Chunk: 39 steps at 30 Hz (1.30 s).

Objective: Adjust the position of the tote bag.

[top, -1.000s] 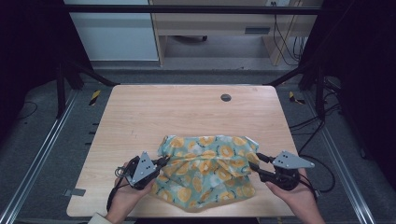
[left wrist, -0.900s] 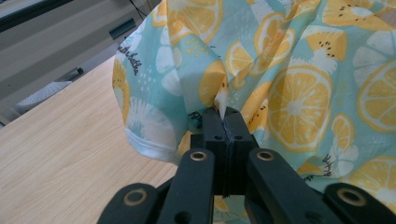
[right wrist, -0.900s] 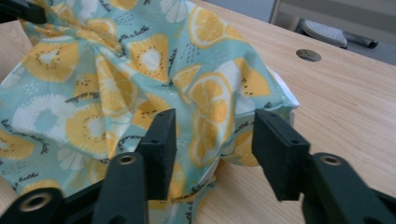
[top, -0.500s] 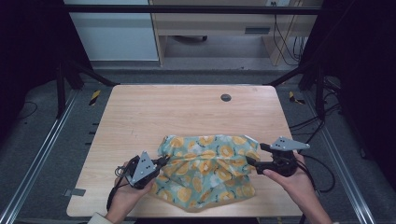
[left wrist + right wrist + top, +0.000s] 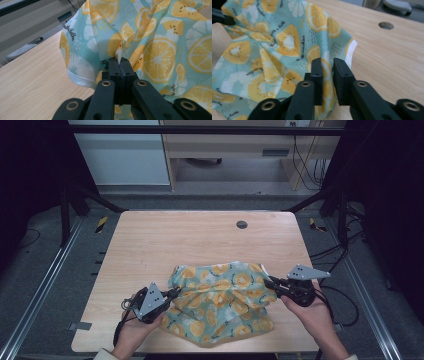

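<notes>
A crumpled mint-green cloth point(image 5: 220, 302) printed with orange slices lies on the near half of the wooden table point(image 5: 190, 240). My left gripper point(image 5: 176, 292) is at the cloth's left edge, and in the left gripper view the left gripper point(image 5: 120, 61) is shut on a pinched fold of the cloth point(image 5: 160, 45). My right gripper point(image 5: 267, 281) is at the cloth's right edge. In the right gripper view the jaws of the right gripper point(image 5: 327, 63) have just been closing, and a narrow gap holds a fold of cloth point(image 5: 274, 45) near its white hem.
A round dark cable hole point(image 5: 242, 224) sits in the tabletop at the far right, also seen as the hole point(image 5: 386, 25) in the right gripper view. Bare wood stretches across the table's far half. Black frame rails and cables point(image 5: 345, 295) run beside the table.
The right hand moved up and away from the near edge, and its jaws opened and then closed on the cloth's right edge. The left gripper stayed put, still pinching the cloth.
</notes>
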Tool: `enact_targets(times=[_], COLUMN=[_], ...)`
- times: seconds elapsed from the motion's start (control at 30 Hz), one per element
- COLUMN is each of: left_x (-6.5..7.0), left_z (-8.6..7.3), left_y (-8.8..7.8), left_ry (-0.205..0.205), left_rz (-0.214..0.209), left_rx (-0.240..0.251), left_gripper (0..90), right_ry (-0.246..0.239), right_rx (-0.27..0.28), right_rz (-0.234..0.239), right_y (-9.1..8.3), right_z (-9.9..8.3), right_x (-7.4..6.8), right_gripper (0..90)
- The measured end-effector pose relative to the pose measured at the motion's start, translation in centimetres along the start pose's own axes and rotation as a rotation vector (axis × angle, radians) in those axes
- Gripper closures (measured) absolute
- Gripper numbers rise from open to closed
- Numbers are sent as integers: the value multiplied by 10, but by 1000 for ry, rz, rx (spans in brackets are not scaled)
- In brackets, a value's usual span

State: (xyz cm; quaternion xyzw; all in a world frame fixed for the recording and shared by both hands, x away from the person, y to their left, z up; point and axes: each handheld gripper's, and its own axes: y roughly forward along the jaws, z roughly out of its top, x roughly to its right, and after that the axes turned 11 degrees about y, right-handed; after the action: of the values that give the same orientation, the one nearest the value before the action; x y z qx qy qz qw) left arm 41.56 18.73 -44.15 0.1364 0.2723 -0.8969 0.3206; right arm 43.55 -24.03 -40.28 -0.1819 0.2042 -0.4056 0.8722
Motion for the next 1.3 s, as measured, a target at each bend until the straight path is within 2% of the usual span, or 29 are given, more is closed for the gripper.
enact_targets(times=[0.2,0.3,0.4,0.57,0.67,0.73,0.9,0.97,1.13,1.3], left_x=[5,9,14,21,25,27,28,28,27,26], left_z=[-2,-4,-6,-10,-12,-14,-16,-18,-20,-22], left_y=[-5,-7,-6,-4,0,2,7,8,12,19], left_ry=[-2,5,22,45,83,93,123,117,119,133], left_rz=[-18,-35,-53,-88,-110,-123,-135,-140,-146,-148], left_rx=[4,-5,-24,-56,-88,-103,-139,-149,-171,-207], left_gripper=[900,900,900,900,900,900,899,898,896,893], right_ry=[-76,-108,-118,-113,-114,-119,-127,-139,-163,-195], right_rx=[55,54,48,18,-8,-24,-61,-82,-130,-183], right_rz=[39,67,92,128,144,150,167,177,181,145], right_y=[-15,-20,-22,-19,-16,-14,-8,-4,3,13], right_z=[-12,-25,-36,-52,-60,-64,-70,-72,-77,-80], right_x=[-13,-18,-19,-16,-15,-14,-10,-10,-9,-8], right_gripper=[851,865,873,879,882,883,882,881,876,866])
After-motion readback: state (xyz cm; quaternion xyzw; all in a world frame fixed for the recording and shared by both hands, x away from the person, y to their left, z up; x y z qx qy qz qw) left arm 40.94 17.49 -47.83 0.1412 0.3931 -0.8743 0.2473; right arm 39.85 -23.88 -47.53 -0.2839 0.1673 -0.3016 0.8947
